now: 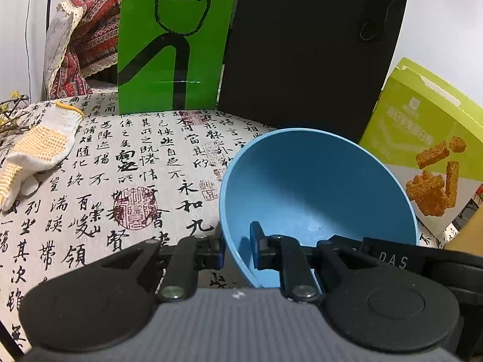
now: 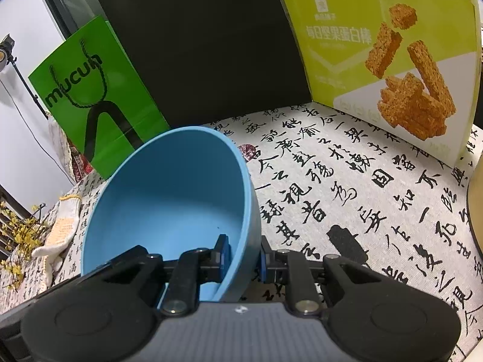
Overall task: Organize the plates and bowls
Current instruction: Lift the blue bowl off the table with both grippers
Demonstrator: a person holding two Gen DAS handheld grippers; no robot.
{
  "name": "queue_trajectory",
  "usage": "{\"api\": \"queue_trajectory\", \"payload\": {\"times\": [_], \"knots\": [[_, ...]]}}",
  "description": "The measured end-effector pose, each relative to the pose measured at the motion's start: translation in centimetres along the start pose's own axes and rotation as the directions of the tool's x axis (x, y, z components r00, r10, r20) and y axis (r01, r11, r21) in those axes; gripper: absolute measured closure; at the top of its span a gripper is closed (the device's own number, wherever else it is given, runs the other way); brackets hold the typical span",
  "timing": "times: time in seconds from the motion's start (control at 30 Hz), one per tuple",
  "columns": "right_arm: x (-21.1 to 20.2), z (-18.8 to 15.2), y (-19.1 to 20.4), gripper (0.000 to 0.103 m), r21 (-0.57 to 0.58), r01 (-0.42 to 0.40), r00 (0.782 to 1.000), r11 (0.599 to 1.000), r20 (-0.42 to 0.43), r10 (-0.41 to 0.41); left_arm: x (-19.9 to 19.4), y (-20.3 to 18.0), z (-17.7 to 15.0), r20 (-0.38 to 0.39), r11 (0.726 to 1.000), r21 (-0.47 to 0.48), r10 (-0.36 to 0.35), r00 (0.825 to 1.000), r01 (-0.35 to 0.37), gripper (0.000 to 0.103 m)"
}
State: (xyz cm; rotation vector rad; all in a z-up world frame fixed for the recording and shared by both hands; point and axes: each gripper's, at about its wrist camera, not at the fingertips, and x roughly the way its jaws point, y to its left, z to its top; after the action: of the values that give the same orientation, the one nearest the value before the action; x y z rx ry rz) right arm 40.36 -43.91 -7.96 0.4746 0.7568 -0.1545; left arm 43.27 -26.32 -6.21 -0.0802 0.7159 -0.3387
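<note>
Your left claw [image 1: 238,249] and right claw [image 2: 245,256] each pinch opposite rims of the round blue plastic bowl [image 1: 317,187], tilted, mid-worktop [image 1: 120,157].

- Left gripper [image 1: 238,250]: matte black housing, two rounded lobes at 7 and 5 o'clock, each with a shallow circular recess.
- Grey ribbed panel between lobes, small white mark at its 12 o'clock edge.
- Black link arms, silver screw heads at pivots.
- Blue pads on finger tips [image 1: 256,241].
- White "DAS" lettering on black part at 3 o'clock.
- Right gripper [image 2: 243,256]: same black lobes, grey ribbed panel, silver screws, blue-faced fingers [image 2: 224,252].
</note>
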Motion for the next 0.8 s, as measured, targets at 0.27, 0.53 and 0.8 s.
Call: {"api": "queue_trajectory", "payload": {"times": [0.27,0.53,0.8], "knots": [[-0.6,0.0,0.0,0.084,0.023,-0.019,1.000,1.000,0.024,0.019,-0.6,-0.2,0.1,0.054,1.000,0.016,0.008,0.999,-0.008,0.086],[-1.6,0.2,0.0,0.085,0.029,-0.053,0.994,0.998,0.096,0.050,-1.7,-0.7,0.1,0.128,0.999,0.039,0.003,0.992,-0.008,0.086],[-2.4,0.2,0.0,0.088,0.036,-0.084,0.985,0.996,0.157,0.078,-2.1,-0.8,0.0,0.162,0.999,0.039,0.000,0.987,-0.006,0.086]]}}
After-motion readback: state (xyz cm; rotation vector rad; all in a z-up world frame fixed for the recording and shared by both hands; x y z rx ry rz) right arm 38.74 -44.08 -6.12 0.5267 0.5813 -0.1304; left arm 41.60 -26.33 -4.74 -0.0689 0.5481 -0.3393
